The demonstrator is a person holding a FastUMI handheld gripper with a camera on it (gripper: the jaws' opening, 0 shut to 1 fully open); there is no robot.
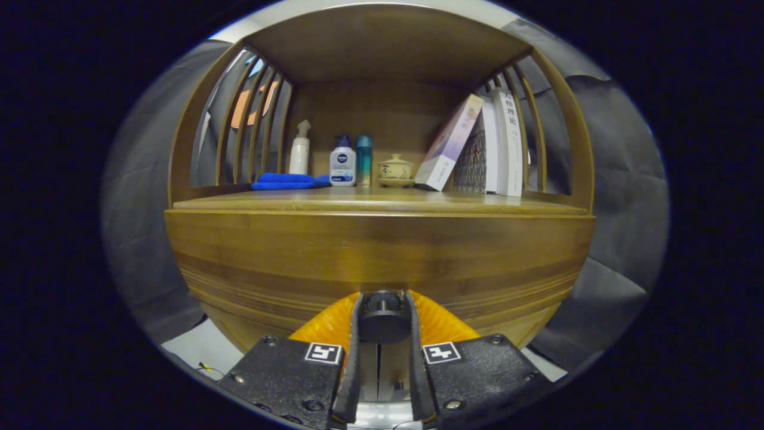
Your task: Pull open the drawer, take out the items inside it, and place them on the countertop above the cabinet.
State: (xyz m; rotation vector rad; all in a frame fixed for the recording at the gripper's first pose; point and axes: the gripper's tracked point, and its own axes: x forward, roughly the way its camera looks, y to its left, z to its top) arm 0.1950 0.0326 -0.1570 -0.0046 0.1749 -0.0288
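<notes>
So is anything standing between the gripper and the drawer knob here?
No. The gripper has both fingers closed on the dark round knob of the drawer front, with nothing between them. The bottles, cloth, lidded cup and books stand on the countertop beyond.

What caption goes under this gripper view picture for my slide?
The tool closed on the round dark drawer knob of the wooden cabinet, below bottles and books on the countertop.
</notes>
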